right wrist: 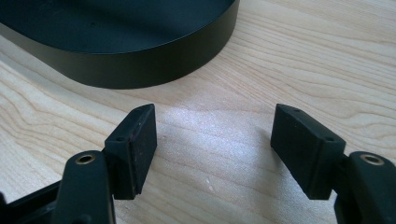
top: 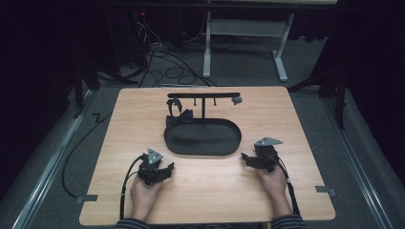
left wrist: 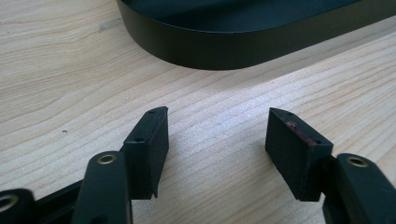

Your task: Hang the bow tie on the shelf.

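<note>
worktop: light wood-grain worktop (top: 286,124), mid-frame; bare wood all round, edges well apart from both hands.
tray: black oval metal tray (top: 203,138) with a T-bar hanger stand (top: 204,95), centre frame; small dark items hang at the bar's left and right ends.
left claw (top: 165,171): jaws wide, empty, lower left, near tray rim (left wrist: 205,49).
right claw (top: 247,157): jaws wide, empty, just beside the tray's right end (right wrist: 140,65).
step: looks like start pose, nothing gripped.
next: likely reach over the tray to the bar; clear the rim first.
</note>
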`<state>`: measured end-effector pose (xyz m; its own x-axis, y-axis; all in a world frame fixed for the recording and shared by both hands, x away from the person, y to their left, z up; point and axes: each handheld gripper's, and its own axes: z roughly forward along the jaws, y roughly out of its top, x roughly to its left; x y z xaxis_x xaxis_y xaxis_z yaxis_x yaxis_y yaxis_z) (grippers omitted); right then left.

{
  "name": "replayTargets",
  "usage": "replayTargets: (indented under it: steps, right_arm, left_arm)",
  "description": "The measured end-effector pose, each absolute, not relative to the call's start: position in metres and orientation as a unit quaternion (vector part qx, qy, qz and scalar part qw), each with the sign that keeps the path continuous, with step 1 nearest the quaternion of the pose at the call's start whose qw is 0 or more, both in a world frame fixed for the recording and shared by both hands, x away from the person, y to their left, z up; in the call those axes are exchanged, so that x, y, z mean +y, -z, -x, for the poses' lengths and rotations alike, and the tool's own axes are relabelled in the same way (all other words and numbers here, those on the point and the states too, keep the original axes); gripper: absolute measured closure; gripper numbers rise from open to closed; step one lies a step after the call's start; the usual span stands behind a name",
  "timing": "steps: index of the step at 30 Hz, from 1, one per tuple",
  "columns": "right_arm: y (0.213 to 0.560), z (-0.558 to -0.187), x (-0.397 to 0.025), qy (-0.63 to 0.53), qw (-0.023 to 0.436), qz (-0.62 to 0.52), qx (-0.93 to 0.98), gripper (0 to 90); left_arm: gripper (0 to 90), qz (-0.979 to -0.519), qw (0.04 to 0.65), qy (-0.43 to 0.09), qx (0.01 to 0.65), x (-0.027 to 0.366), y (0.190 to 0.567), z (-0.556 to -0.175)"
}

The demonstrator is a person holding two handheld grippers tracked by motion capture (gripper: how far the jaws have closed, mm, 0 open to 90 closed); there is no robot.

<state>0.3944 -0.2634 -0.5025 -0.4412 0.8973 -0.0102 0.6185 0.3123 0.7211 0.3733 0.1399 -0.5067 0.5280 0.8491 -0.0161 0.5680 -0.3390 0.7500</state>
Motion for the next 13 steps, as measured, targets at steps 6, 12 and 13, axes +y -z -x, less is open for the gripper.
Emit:
replayTargets:
  steps: [6, 12, 13]
  right_arm:
    - [0.5025, -0.3943, -0.2633, -0.330, 0.211, -0.485, 0.782, 32.9]
    - [0.5025, -0.3944, -0.2633, -0.330, 0.211, -0.485, 0.782, 32.9]
    - [0.5025, -0.3943, -0.2633, -0.330, 0.211, -0.485, 0.782, 32.9]
  left_arm:
    - [36.8, -0.796, 0.363, -0.192, 0.445, 0.1394, 0.5067, -0.3731]
    - [35.9, -0.796, 0.363, -0.191, 0.444, 0.1392, 0.5067, -0.3731]
    - [35.6, -0.796, 0.363, -0.191, 0.444, 0.1391, 0.5068, -0.3731]
